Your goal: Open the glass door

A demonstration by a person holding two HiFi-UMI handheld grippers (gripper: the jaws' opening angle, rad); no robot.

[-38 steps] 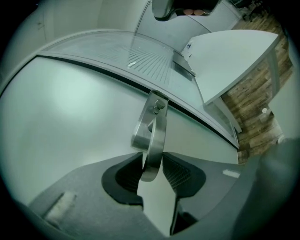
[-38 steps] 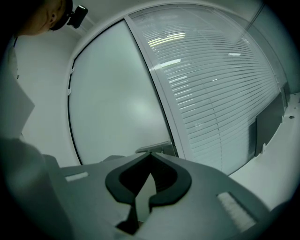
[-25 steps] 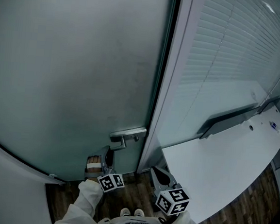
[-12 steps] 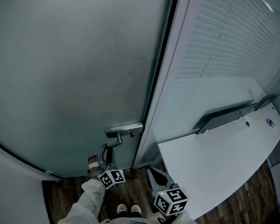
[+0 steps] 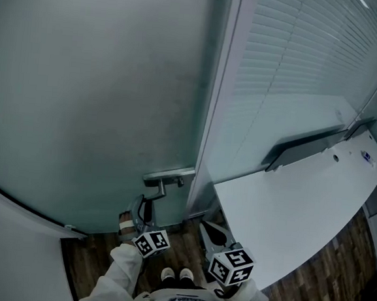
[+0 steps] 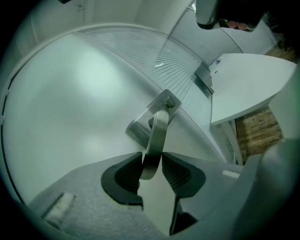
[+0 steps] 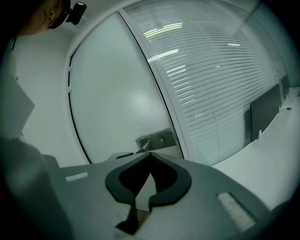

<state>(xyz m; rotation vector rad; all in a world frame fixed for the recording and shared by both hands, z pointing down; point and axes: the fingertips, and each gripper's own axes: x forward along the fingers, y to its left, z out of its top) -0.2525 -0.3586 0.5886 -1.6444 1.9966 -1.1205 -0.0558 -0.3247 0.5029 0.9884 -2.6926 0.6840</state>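
Note:
The frosted glass door [image 5: 101,93] fills the left of the head view. Its metal handle plate [image 5: 168,177] sits near the door's right edge. In the left gripper view the metal lever [image 6: 157,136] runs down between the dark pads, and my left gripper [image 6: 151,161] is shut on its end. From the head view the left gripper [image 5: 142,209] reaches up to the lever from below. My right gripper [image 5: 209,230] hangs back beside it, shut with nothing in it. In its own view the right gripper [image 7: 149,157] has its tips touching, and the handle [image 7: 154,139] lies beyond them.
A pale door frame [image 5: 214,116] stands right of the door, then a glass partition with blinds [image 5: 294,70]. A white tabletop [image 5: 301,209] with a dark upright panel [image 5: 303,150] juts in at the right. Wood floor [image 5: 93,263] and the person's shoes [image 5: 177,275] are below.
The left gripper has rolled on the lever and shifted slightly. The dark line along the door's right edge no longer shows. The right gripper has kept still.

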